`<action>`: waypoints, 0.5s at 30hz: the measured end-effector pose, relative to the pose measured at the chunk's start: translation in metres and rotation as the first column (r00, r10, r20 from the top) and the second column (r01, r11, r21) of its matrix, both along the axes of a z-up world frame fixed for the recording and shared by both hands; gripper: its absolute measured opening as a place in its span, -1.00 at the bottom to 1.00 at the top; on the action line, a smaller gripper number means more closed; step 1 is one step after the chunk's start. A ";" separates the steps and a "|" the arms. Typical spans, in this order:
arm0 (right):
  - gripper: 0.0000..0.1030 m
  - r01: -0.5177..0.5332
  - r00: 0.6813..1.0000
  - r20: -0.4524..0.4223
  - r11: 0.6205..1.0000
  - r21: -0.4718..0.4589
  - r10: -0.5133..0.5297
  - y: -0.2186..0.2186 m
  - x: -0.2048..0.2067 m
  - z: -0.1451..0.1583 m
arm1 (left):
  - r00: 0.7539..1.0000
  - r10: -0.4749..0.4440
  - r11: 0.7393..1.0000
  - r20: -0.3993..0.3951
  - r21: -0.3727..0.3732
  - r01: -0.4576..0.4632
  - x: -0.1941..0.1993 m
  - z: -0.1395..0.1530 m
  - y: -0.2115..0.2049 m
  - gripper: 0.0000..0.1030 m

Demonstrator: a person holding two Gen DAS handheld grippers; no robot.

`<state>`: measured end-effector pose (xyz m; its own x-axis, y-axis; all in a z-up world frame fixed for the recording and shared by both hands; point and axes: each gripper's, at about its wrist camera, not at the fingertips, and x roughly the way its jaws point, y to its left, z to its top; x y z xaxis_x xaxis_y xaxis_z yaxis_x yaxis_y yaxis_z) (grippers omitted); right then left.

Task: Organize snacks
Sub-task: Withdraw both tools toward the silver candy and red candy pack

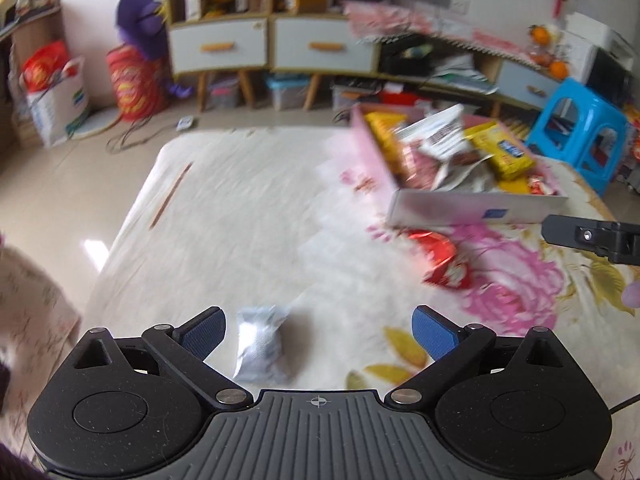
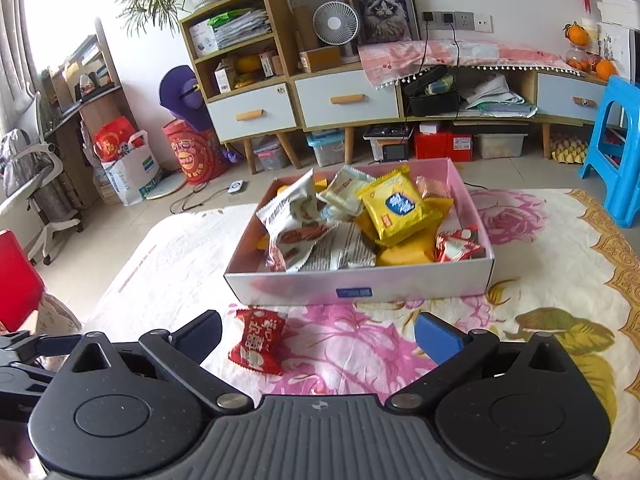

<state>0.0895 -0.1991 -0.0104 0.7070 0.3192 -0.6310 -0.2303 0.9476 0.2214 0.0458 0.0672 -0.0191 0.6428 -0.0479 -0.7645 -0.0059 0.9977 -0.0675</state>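
Both grippers' fingers spread wide, holding nothing: left gripper (image 1: 318, 334) over a silver packet (image 1: 261, 348), right gripper (image 2: 318, 338) near a red snack packet (image 2: 256, 344) before the snack box (image 2: 360, 286).

A floral cloth (image 2: 540, 264) carries the pink snack box (image 2: 360, 284) mid-frame, a red packet (image 2: 256, 344) below it, and a silver packet (image 1: 260, 344).

The left gripper (image 1: 318, 334) is matt black plastic with a faint speckle, its ribbed grey base looks rubbery, and its pivot pins are bright metal. Its fingers (image 1: 202, 334) carry blue pads with a fine grid texture. Between the jaws lies a silver packet (image 1: 260, 350) of crinkled, shiny foil. The blanket (image 2: 540, 240) under it is soft matt cloth. Ahead of the right gripper (image 2: 318, 336), the red packet (image 2: 256, 342) is glossy film and the box (image 2: 360, 284) is smooth card.
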 end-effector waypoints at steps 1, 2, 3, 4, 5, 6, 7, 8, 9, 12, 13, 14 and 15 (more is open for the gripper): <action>0.86 0.001 1.000 -0.003 1.000 -0.007 -0.001 0.003 0.000 -0.003 | 1.000 0.011 1.000 -0.011 -0.009 -0.011 0.000 -0.002 0.004 0.95; 0.86 0.002 1.000 -0.007 1.000 -0.014 -0.002 0.006 0.001 -0.005 | 0.999 0.024 1.000 -0.023 -0.017 -0.024 0.000 -0.004 0.009 0.95; 0.85 0.003 1.000 -0.012 1.000 -0.020 -0.004 0.009 0.002 -0.008 | 0.999 0.035 0.999 -0.036 -0.023 -0.036 0.000 -0.005 0.013 0.95; 0.85 0.003 1.000 -0.017 1.000 -0.024 -0.004 0.012 0.003 -0.010 | 0.998 0.046 0.998 -0.047 -0.031 -0.048 0.000 -0.007 0.018 0.95; 0.86 0.002 1.000 -0.021 1.000 -0.027 -0.003 0.015 0.004 -0.013 | 0.997 0.050 0.998 -0.052 -0.038 -0.052 0.000 -0.008 0.021 0.95; 0.86 0.000 1.000 -0.026 1.000 -0.029 -0.001 0.018 0.005 -0.015 | 0.997 0.054 0.998 -0.058 -0.042 -0.057 0.000 -0.009 0.025 0.95; 0.85 -0.002 1.000 -0.030 1.000 -0.031 0.001 0.022 0.005 -0.017 | 0.996 0.062 0.997 -0.065 -0.041 -0.065 0.000 -0.010 0.028 0.95; 0.85 -0.005 0.999 -0.034 0.999 -0.033 0.003 0.025 0.006 -0.019 | 0.995 0.073 0.996 -0.072 -0.039 -0.076 0.000 -0.012 0.032 0.95; 0.86 -0.007 0.999 -0.037 0.999 -0.034 0.006 0.027 0.007 -0.020 | 0.992 0.090 0.995 -0.083 -0.035 -0.093 0.000 -0.015 0.034 0.95; 0.86 -0.015 0.999 -0.044 0.999 -0.031 0.014 0.035 0.010 -0.026 | 0.983 0.134 0.988 -0.127 -0.056 -0.141 0.001 -0.024 0.044 0.95; 0.85 -0.017 0.999 -0.045 0.999 -0.029 0.015 0.038 0.011 -0.028 | 0.980 0.145 0.986 -0.136 -0.068 -0.155 0.001 -0.027 0.047 0.95; 0.85 -0.017 0.999 -0.047 1.000 -0.026 0.016 0.040 0.012 -0.030 | 0.978 0.154 0.983 -0.144 -0.078 -0.166 0.002 -0.030 0.049 0.94; 0.85 -0.016 0.999 -0.050 1.000 -0.021 0.015 0.041 0.013 -0.032 | 0.976 0.159 0.981 -0.151 -0.084 -0.173 0.002 -0.032 0.051 0.93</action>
